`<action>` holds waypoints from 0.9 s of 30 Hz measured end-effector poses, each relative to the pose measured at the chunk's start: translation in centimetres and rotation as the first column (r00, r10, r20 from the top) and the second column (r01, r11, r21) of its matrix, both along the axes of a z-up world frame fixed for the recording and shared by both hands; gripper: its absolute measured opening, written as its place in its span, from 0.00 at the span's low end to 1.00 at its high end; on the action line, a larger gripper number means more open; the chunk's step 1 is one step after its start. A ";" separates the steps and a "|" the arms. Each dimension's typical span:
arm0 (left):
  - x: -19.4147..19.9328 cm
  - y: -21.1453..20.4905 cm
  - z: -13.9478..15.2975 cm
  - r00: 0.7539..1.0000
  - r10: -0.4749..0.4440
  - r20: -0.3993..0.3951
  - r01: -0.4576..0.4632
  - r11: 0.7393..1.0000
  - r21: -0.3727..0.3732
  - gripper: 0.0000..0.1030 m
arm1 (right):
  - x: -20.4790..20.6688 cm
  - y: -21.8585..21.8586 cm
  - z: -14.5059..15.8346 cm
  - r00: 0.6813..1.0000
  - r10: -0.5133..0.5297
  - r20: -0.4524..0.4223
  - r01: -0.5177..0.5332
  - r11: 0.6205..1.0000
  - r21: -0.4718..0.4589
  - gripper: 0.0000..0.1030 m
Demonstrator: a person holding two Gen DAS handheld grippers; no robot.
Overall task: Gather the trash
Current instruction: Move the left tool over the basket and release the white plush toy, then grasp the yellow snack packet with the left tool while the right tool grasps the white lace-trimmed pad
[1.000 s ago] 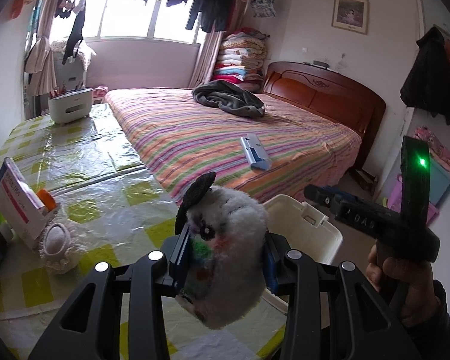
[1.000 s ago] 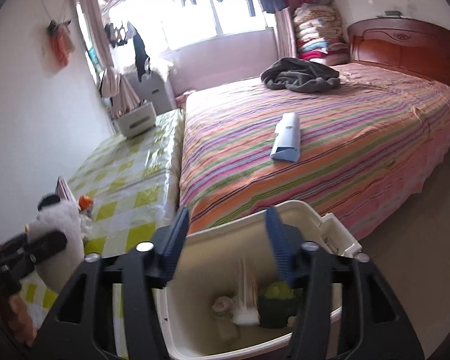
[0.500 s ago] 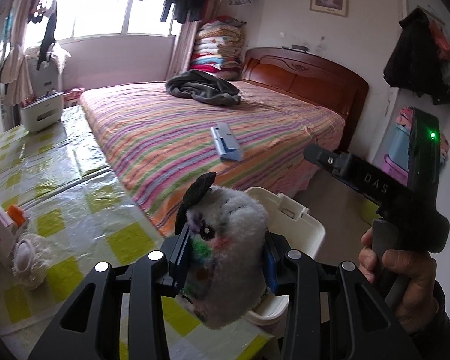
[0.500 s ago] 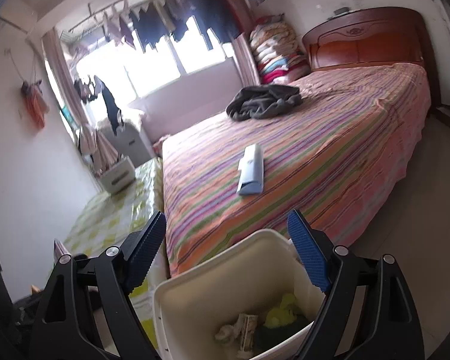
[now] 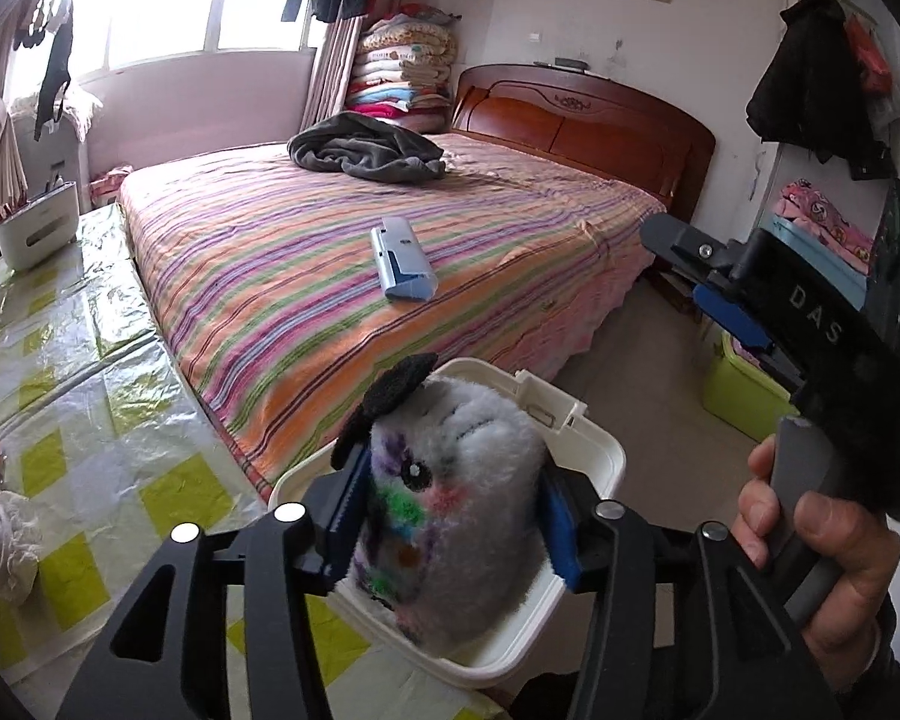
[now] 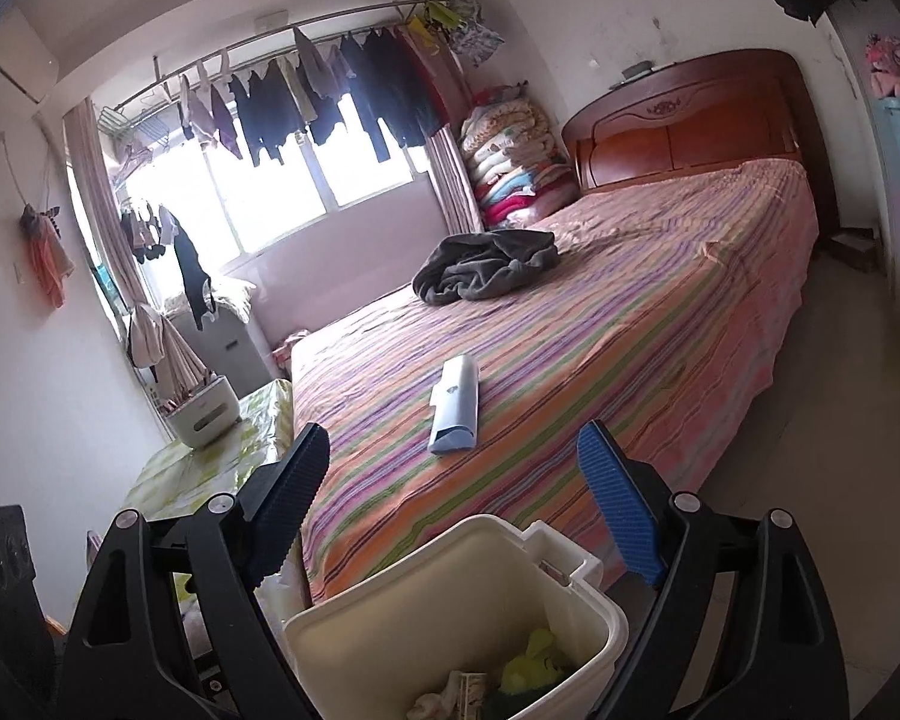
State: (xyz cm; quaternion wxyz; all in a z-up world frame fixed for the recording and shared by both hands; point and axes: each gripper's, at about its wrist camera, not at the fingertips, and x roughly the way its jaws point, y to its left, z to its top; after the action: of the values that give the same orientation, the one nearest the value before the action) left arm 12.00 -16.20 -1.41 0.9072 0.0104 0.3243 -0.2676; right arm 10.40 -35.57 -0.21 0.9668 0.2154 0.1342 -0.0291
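Note:
My left gripper [image 5: 450, 516] is shut on a grey plush toy [image 5: 450, 510] with a black ear and coloured spots. It holds the toy directly above the open white trash bin [image 5: 600, 450] beside the bed. My right gripper [image 6: 450, 498] is open and empty, raised above the same bin [image 6: 390, 594], which holds crumpled paper and green trash [image 6: 534, 660]. The right gripper also shows in the left wrist view [image 5: 714, 294], held in a hand at the right.
A striped bed [image 5: 306, 276] carries a blue-white box [image 5: 405, 264] and a dark garment [image 5: 366, 150]. A table with yellow-checked plastic cover [image 5: 78, 372] stands left of the bin, with a white crumpled item [image 5: 3, 534] on it. Green and blue storage boxes [image 5: 744, 384] stand at the right.
My left gripper has carried the plush toy from over the table to above the bin. My right gripper has opened wider and lifted up and back from the bin.

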 end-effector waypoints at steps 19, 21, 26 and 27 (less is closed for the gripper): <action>-0.6 13.9 0.5 0.925 0.367 0.101 -0.368 0.930 -0.008 0.78 | 1.0 4.1 0.7 0.994 0.107 0.007 -0.106 0.991 -0.082 0.84; -0.3 16.1 0.3 0.897 0.432 0.094 -0.433 0.901 -0.013 0.78 | 1.4 5.4 0.7 0.991 0.135 0.001 -0.135 0.986 -0.093 0.84; -0.6 20.3 1.0 0.857 0.508 0.092 -0.506 0.861 -0.049 0.78 | 2.0 8.9 0.8 0.975 0.222 -0.009 -0.221 0.968 -0.115 0.84; -0.8 21.1 1.1 0.849 0.520 0.094 -0.518 0.854 -0.048 0.78 | 2.1 9.7 0.8 0.971 0.238 -0.012 -0.238 0.964 -0.119 0.84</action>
State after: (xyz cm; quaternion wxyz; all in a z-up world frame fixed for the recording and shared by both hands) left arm 11.18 4.85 -0.33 0.9614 -0.0732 0.2648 -0.0152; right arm 12.53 -25.88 0.62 0.9747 0.1394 0.1559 0.0794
